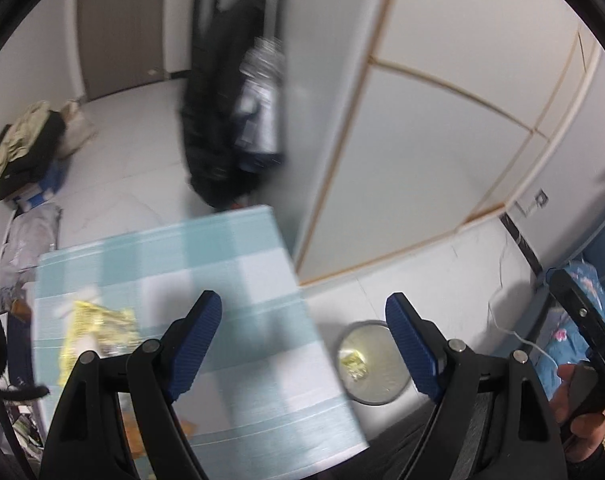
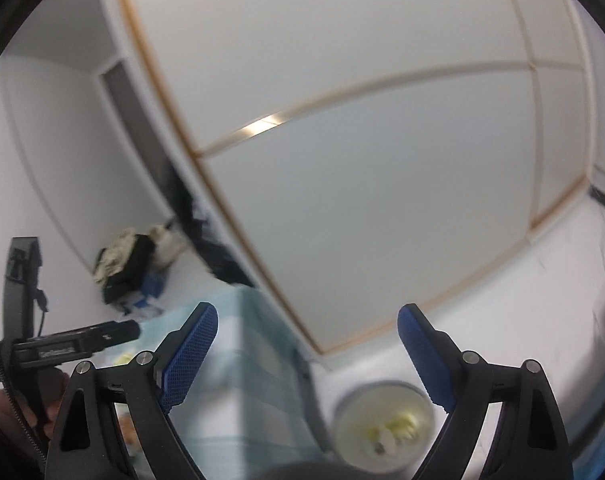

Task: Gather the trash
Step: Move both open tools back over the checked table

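A crumpled yellow wrapper (image 1: 98,340) lies on the light blue checked tablecloth (image 1: 222,280), left of my left gripper (image 1: 304,316), which hangs open and empty above the table's right part. On the floor to the right of the table stands a round bin (image 1: 374,364) with yellowish scraps (image 1: 352,364) inside. My right gripper (image 2: 307,328) is open too, with nothing between its blue pads (image 2: 192,356), high above the table edge (image 2: 262,344) and the bin (image 2: 382,420).
White sliding doors with wooden trim (image 1: 442,140) stand behind the table. Dark clothes (image 1: 218,112) hang by the wall, and a pile of bags and clothes (image 1: 30,148) sits on the floor at the left. Bedding with a flower print (image 1: 582,304) is at the right.
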A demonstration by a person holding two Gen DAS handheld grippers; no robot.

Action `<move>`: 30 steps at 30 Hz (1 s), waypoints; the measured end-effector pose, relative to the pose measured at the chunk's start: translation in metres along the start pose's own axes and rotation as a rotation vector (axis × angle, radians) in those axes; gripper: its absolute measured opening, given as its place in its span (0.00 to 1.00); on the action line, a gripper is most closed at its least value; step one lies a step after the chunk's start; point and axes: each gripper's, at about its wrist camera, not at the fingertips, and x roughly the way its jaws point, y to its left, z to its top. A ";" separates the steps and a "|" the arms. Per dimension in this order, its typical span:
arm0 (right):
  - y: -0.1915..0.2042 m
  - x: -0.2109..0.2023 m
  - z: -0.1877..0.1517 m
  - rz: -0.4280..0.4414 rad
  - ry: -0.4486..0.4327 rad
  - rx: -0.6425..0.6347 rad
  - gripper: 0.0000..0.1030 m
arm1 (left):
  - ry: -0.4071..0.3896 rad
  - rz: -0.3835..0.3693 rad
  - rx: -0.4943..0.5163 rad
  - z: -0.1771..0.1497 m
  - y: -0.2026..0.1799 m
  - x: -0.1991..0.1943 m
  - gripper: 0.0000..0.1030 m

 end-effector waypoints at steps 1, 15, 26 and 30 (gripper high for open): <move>0.018 0.000 0.001 0.023 -0.006 -0.023 0.91 | -0.015 0.008 -0.016 -0.001 0.009 -0.008 0.79; 0.196 0.028 -0.022 0.274 0.025 -0.232 0.93 | -0.194 0.126 -0.200 -0.032 0.136 -0.090 0.79; 0.270 0.052 -0.078 0.315 0.085 -0.387 0.93 | -0.256 0.156 -0.282 -0.082 0.198 -0.084 0.79; 0.281 0.065 -0.104 0.314 0.140 -0.428 0.93 | -0.238 0.145 -0.290 -0.097 0.211 -0.085 0.79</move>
